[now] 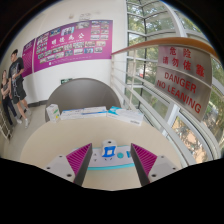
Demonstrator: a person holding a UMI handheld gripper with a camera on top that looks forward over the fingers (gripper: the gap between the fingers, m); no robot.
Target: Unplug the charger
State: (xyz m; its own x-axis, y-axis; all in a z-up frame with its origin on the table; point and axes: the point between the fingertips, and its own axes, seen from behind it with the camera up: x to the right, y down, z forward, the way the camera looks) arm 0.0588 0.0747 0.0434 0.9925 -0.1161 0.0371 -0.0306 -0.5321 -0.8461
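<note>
A small white charger [107, 152] with a blue mark on its face sits on a white socket unit [112, 170] that has a teal stripe along its edge. My gripper [111, 149] is open. Its magenta pads [78, 158] stand on either side of the charger, which lies between the fingers with a gap at each side, slightly nearer the left finger. I cannot see how the charger's prongs sit in the unit.
Beyond the fingers is a curved white counter [85, 100]. A glass barrier [185, 80] with red "DANGER NO LEANING" lettering runs to the right. A magenta poster wall [70, 42] stands behind, with people [14, 85] at the far left.
</note>
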